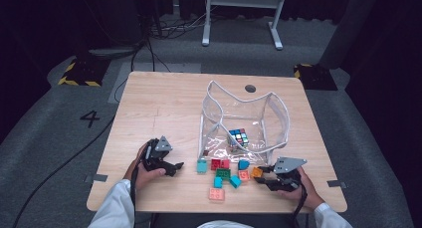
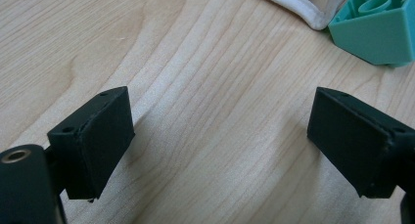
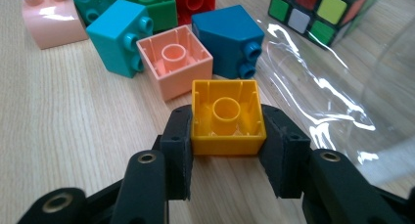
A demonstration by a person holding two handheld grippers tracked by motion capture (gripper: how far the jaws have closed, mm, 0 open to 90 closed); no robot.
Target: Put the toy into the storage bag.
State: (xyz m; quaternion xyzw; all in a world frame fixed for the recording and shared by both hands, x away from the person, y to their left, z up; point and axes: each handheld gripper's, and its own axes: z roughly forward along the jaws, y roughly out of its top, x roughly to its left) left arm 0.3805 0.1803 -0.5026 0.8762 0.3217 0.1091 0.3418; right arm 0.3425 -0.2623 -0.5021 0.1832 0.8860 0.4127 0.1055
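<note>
Work in hand: we are gathering loose toy bricks beside a clear bag (image 1: 244,118), and we judge the aim is to load them into it.
Right gripper (image 3: 227,150): we have it clenched on the yellow brick (image 3: 227,119), one pad on each side wall; the brick lies upside down, hollow side up, and seems to rest on the table (image 1: 164,103).
Yellow brick's place: between our right jaws, with the bag's clear film just off to the gripper's right.
Left gripper (image 2: 220,141): released, jaws wide with bare wood between them; a green brick (image 2: 379,28) and the bag's white rim (image 2: 298,6) lie ahead and to its right.
Done so far: a puzzle cube (image 1: 238,137) sits inside the bag; we see no brick clearly in there with it.
Left to do: lift the yellow brick into the bag, then the rest.
Bricks waiting: just ahead of the right gripper a salmon brick (image 3: 175,60), a blue brick (image 3: 229,40) and a teal brick (image 3: 117,38); farther on a red brick (image 3: 198,4) and a pink brick (image 3: 51,16).
Progress: early, we judge, with most bricks outside.
</note>
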